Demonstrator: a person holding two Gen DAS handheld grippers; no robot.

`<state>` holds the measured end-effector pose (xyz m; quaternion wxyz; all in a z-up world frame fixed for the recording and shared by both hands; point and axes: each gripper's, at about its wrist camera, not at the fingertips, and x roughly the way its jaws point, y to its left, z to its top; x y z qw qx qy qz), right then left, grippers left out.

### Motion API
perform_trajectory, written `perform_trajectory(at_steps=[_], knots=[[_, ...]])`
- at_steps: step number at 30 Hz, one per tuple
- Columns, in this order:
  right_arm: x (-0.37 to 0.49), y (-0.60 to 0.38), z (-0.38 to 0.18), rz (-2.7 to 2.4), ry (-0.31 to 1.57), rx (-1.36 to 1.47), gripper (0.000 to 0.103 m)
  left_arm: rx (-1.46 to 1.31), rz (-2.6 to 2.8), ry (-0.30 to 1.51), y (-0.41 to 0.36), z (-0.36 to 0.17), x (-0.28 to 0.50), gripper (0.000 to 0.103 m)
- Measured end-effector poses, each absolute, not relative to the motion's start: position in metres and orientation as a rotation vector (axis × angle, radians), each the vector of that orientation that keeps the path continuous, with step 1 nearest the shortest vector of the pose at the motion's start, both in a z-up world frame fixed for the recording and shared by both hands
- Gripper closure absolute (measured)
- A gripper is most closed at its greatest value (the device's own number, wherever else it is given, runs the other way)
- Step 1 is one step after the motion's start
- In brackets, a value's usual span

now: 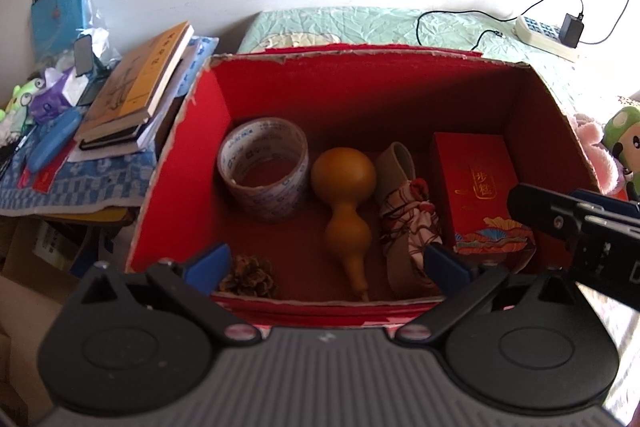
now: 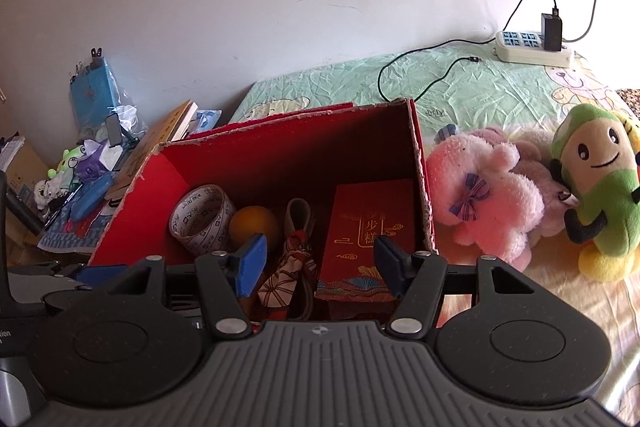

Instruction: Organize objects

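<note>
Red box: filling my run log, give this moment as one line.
red box: tape roll, gourd, pinecone, gift box inside | both jaws open, empty

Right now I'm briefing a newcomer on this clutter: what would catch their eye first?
The big red box, open on the bed, holding a tape roll, a tan gourd, a patterned cloth bundle and a small red gift box. To its right lie a pink plush and a green plush; to its left, a book pile.

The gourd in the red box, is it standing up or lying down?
Lying down: the gourd rests lengthwise on the box floor, stem toward the camera.
</note>
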<state>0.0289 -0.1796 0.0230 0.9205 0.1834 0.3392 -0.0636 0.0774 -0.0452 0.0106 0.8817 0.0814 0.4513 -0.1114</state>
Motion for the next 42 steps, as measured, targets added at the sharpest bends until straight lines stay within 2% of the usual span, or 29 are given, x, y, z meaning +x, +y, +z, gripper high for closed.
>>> perform_trajectory(at_steps=[28,32,36,42], knots=[[0.024,-0.183,0.019,-0.143,0.756,0.419,0.044,0.175,-0.224,0.900,-0.045,0.009,0.071,0.001],[0.025,-0.183,0.019,-0.136,0.760,0.422,0.043,0.176,-0.237,0.907,-0.043,0.010,0.072,0.001],[0.024,-0.184,0.020,-0.096,0.759,0.450,0.036,0.166,-0.243,0.907,-0.042,0.009,0.072,0.001],[0.020,-0.190,0.020,-0.105,0.740,0.481,0.042,0.162,-0.251,0.911,-0.042,0.009,0.073,0.001]])
